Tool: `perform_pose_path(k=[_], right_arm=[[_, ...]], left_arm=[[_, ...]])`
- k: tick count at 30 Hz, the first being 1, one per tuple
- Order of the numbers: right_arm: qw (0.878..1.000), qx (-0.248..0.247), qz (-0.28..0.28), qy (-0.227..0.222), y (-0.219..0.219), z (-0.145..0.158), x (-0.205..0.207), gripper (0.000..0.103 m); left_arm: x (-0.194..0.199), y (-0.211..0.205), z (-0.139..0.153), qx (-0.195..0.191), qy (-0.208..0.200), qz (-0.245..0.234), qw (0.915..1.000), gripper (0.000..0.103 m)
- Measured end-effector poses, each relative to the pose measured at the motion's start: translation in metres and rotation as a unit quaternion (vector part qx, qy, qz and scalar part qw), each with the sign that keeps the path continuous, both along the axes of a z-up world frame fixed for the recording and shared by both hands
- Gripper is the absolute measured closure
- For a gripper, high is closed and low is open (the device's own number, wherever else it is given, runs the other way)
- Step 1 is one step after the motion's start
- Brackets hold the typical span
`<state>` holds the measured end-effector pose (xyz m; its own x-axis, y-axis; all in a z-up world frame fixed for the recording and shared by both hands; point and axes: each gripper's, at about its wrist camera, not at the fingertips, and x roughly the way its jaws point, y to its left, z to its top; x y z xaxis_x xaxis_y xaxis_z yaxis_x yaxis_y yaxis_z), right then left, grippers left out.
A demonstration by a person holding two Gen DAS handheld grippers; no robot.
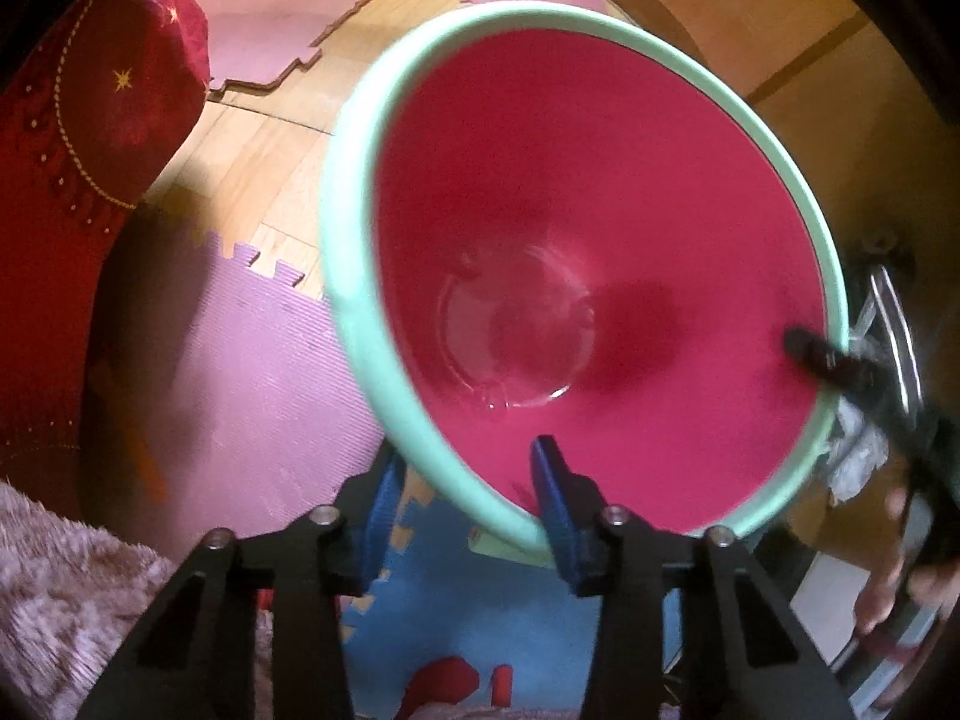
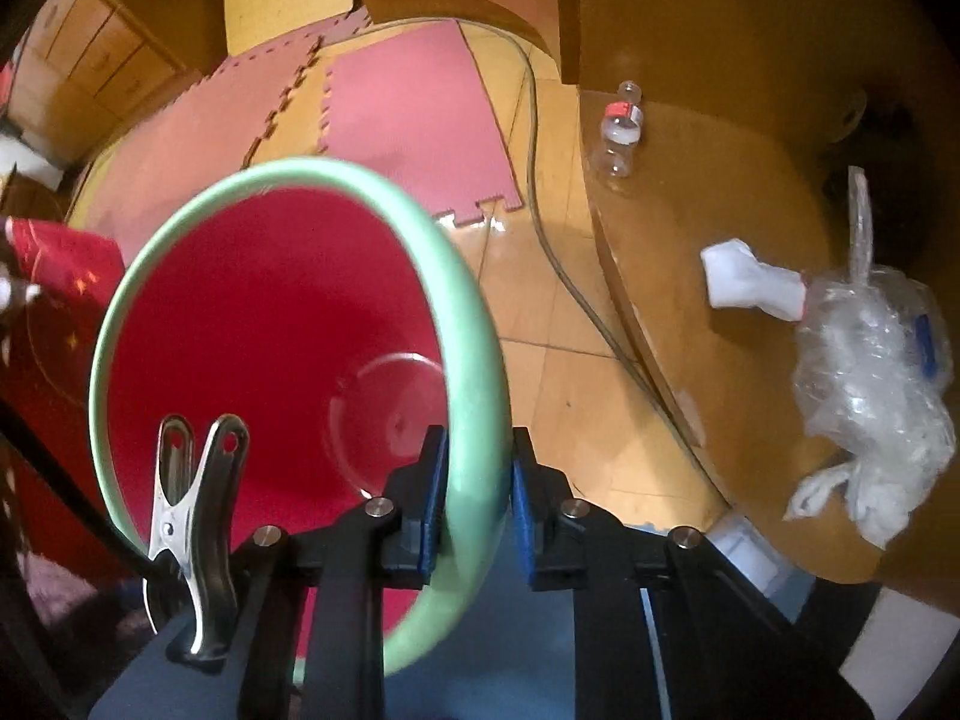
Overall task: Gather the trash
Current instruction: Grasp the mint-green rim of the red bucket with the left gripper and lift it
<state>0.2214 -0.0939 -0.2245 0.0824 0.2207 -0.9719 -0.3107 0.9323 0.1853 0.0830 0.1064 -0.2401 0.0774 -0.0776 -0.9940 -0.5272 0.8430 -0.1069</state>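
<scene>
A red bin (image 1: 600, 192) with a mint-green rim (image 1: 354, 276) stands on the floor mats, and both views look down into it. Something clear and round (image 1: 516, 330) lies at its bottom. My left gripper (image 1: 467, 462) straddles the near rim, one blue pad outside and one inside, with a sliver of gap showing. My right gripper (image 2: 478, 441) has its blue pads pressed on the rim (image 2: 480, 360) at the bin's table side. On the brown table (image 2: 720, 210) lie a clear plastic bottle (image 2: 621, 132), a white paper wad (image 2: 744, 282) and a crumpled clear plastic bag (image 2: 870, 372).
A red cushion (image 1: 90, 150) and a fluffy rug (image 1: 60, 570) sit left of the bin. Pink foam mats (image 2: 408, 120) cover part of the wooden floor, and a cable (image 2: 534, 180) runs along the table's edge. A metal spring clip (image 2: 192, 510) hangs by my right gripper.
</scene>
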Motion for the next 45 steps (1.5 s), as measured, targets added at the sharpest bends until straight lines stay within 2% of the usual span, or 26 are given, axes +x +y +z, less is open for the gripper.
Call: perform_pose_path(k=[7, 11, 17, 20, 24, 26, 28, 29, 31, 32, 34, 36, 39, 42, 45], right_arm=[[0.996, 0.016, -0.073, 0.044, -0.038, 0.001, -0.036, 0.078], [0.991, 0.024, -0.118, 0.059, -0.056, 0.001, -0.052, 0.075], [0.984, 0.046, -0.159, 0.065, -0.061, 0.014, -0.073, 0.07], [0.981, 0.054, -0.174, 0.07, -0.058, 0.011, -0.08, 0.066], [0.977, 0.057, -0.188, 0.083, -0.054, 0.002, -0.088, 0.064], [0.978, 0.055, -0.187, 0.073, -0.051, 0.004, -0.093, 0.062], [0.98, 0.052, -0.183, 0.058, -0.048, 0.008, -0.096, 0.056], [0.98, 0.055, -0.186, 0.051, -0.049, 0.012, -0.098, 0.052], [0.979, 0.056, -0.194, 0.028, -0.052, 0.022, -0.1, 0.043], [0.979, 0.051, -0.197, 0.011, -0.056, 0.029, -0.099, 0.037], [0.978, 0.039, -0.203, -0.028, -0.061, 0.046, -0.099, 0.034], [0.975, 0.041, -0.21, -0.061, -0.07, 0.065, -0.099, 0.034], [0.971, 0.059, -0.215, -0.088, -0.082, 0.086, -0.103, 0.034], [0.968, 0.068, -0.215, -0.113, -0.096, 0.105, -0.111, 0.034], [0.967, 0.08, -0.21, -0.12, -0.108, 0.118, -0.116, 0.034]], left_arm=[[0.02, -0.006, 0.003, 0.035, 0.003, -0.06, 0.9976, 0.074], [0.037, -0.009, 0.002, 0.032, 0.003, -0.082, 0.9961, 0.077], [0.058, -0.013, 0.002, 0.049, -0.007, -0.113, 0.9923, 0.077], [0.064, -0.012, 0.004, 0.054, -0.019, -0.121, 0.9909, 0.076], [0.068, -0.009, 0.014, 0.054, -0.034, -0.136, 0.9886, 0.068], [0.068, -0.009, 0.021, 0.048, -0.041, -0.155, 0.9858, 0.068], [0.065, -0.008, 0.032, 0.048, -0.051, -0.165, 0.9837, 0.066], [0.061, -0.007, 0.039, 0.047, -0.058, -0.164, 0.9836, 0.062], [0.054, -0.001, 0.048, 0.038, -0.064, -0.154, 0.9852, 0.053], [0.048, 0.002, 0.053, 0.025, -0.068, -0.144, 0.9869, 0.052], [0.037, 0.008, 0.058, 0.003, -0.069, -0.126, 0.9897, 0.049], [0.02, 0.011, 0.058, -0.008, -0.065, -0.096, 0.9932, 0.049], [-0.005, 0.017, 0.041, -0.014, -0.046, -0.051, 0.9976, 0.048], [-0.013, 0.017, 0.026, -0.03, -0.034, -0.029, 0.9986, 0.048], [-0.011, 0.017, 0.029, -0.021, -0.058, -0.022, 0.9979, 0.048]])
